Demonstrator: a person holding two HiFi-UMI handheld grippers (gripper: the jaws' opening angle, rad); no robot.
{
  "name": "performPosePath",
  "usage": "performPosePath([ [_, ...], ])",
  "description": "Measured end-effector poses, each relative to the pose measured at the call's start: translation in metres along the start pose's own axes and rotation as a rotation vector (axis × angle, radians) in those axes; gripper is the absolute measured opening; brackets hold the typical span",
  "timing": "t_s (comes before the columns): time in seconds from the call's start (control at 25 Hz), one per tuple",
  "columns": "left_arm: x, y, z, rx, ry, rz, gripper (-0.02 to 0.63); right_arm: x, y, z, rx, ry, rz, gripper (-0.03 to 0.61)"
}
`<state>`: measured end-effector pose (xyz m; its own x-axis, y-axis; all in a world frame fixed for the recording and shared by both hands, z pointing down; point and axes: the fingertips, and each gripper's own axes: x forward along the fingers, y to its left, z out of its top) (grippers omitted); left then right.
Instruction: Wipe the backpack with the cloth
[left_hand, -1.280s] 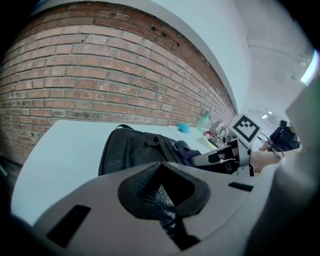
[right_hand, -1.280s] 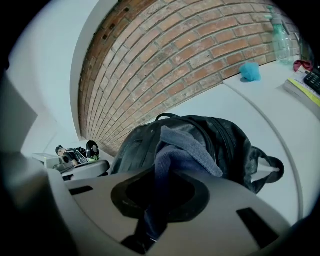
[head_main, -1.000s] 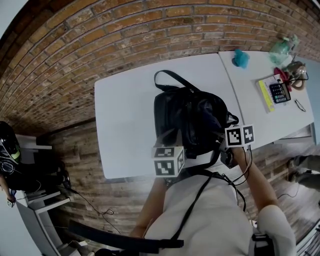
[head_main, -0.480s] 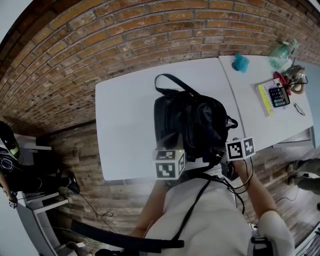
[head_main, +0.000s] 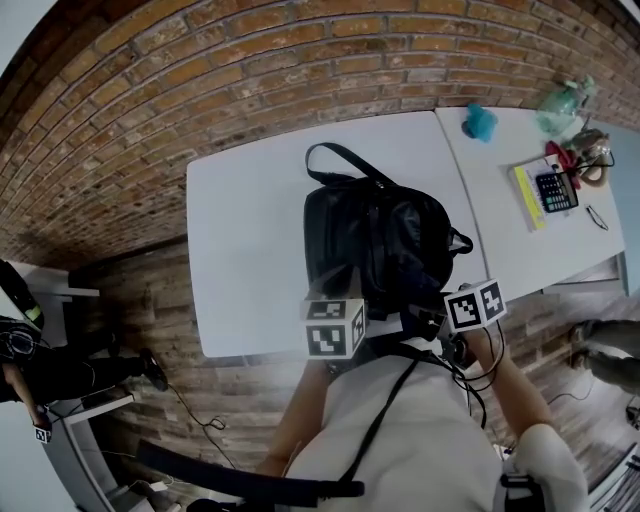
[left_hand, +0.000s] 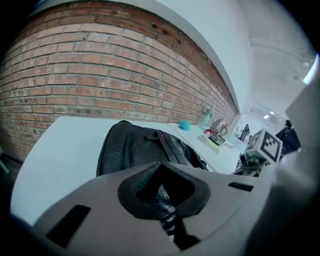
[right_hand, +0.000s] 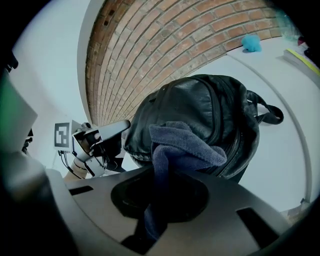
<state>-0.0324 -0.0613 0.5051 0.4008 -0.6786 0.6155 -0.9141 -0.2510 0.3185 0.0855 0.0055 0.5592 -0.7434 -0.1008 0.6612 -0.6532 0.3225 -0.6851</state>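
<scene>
left claw (left_hand: 167, 217) pinches glossy black leather backpack (head_main: 375, 245) | right claw (right_hand: 152, 220) grips fuzzy blue cloth (right_hand: 182, 145)

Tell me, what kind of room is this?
Probably an office or workroom. Two white tables stand against a brick wall, a calculator lies among desk things on one, and a black backpack sits on the other.

Black backpack (head_main: 375, 240) on white table (head_main: 248, 250)
</scene>
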Motion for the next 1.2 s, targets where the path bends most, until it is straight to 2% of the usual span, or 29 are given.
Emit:
performPosePath([
  [0.12, 0.0, -0.001, 0.0, -0.002, -0.004, -0.006, 0.003, 0.005, -0.002, -0.011, -0.01, 0.037, -0.001, 0.038],
  [0.4, 0.0, -0.002, 0.003, 0.003, -0.004, -0.002, 0.003, 0.004, -0.002, -0.011, 0.002, 0.052, 0.006, 0.038],
  [0.64, -0.003, 0.001, 0.004, -0.002, -0.01, 0.007, 0.003, -0.017, 0.012, 0.012, -0.003, 0.052, 0.083, 0.038],
  [0.76, -0.004, 0.002, 0.003, -0.007, -0.012, 0.007, 0.003, -0.028, 0.018, 0.047, -0.061, -0.006, 0.084, 0.038],
  [0.92, -0.005, 0.001, 0.003, -0.011, -0.014, 0.007, 0.003, -0.035, 0.023, 0.115, -0.115, -0.137, 0.07, 0.038],
  [1.12, -0.004, 0.005, 0.001, -0.012, -0.016, -0.001, 0.003, -0.025, 0.013, 0.201, -0.186, -0.345, -0.04, 0.038],
  [1.2, -0.003, 0.005, 0.001, -0.01, -0.015, 0.001, 0.003, -0.017, 0.01, 0.228, -0.233, -0.397, -0.083, 0.038],
])
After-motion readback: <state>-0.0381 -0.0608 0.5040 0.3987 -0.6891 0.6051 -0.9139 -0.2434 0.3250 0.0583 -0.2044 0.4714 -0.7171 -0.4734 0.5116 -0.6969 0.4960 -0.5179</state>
